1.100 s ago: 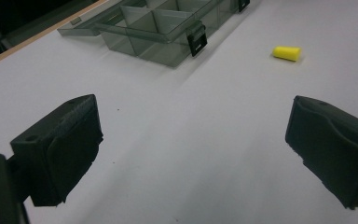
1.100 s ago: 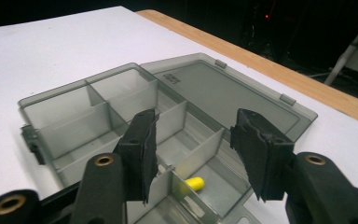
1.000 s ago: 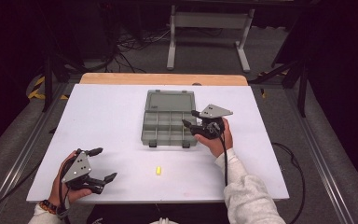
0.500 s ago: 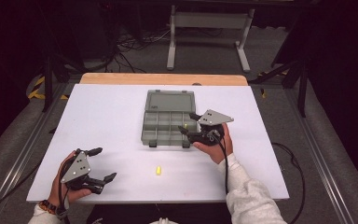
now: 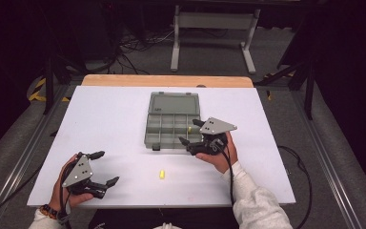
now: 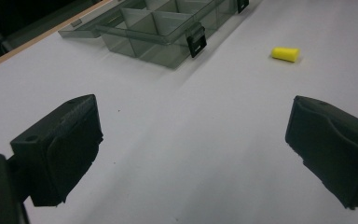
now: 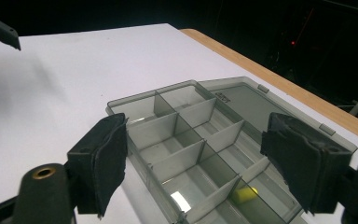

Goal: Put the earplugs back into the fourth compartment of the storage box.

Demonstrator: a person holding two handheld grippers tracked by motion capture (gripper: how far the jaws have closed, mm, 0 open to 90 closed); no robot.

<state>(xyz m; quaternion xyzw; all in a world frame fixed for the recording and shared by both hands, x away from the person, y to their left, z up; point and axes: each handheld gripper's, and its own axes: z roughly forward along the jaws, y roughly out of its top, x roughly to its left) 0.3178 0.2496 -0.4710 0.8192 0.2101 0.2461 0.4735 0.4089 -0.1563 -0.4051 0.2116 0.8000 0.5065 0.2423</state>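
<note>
A grey compartment box [image 5: 166,125] lies open mid-table, its lid flat behind it. A small yellow plug [image 5: 189,130] [image 7: 244,196] rests in a compartment on the box's right side. My right gripper [image 5: 189,134] [image 7: 200,168] hovers at that right side. Its jaws have just been opening and stand open, pressing on nothing, with the plug lying loose below them. A second yellow plug [image 5: 162,174] [image 6: 285,53] lies on the white table [image 5: 105,119] near the front. My left gripper [image 5: 107,167] [image 6: 191,154] rests open at the front left, holding nothing.
The box [image 6: 168,28] has several divided compartments [image 7: 177,140] and black latches [image 6: 196,41] on its near edge. A wooden strip [image 5: 167,80] runs along the table's far edge. Cables and a metal stand [image 5: 212,33] lie on the dark floor beyond.
My right gripper has drawn slightly back from over the box toward the person, with its jaws spread wider. A yellow plug now shows in the box's right compartment. The left gripper stayed put.
</note>
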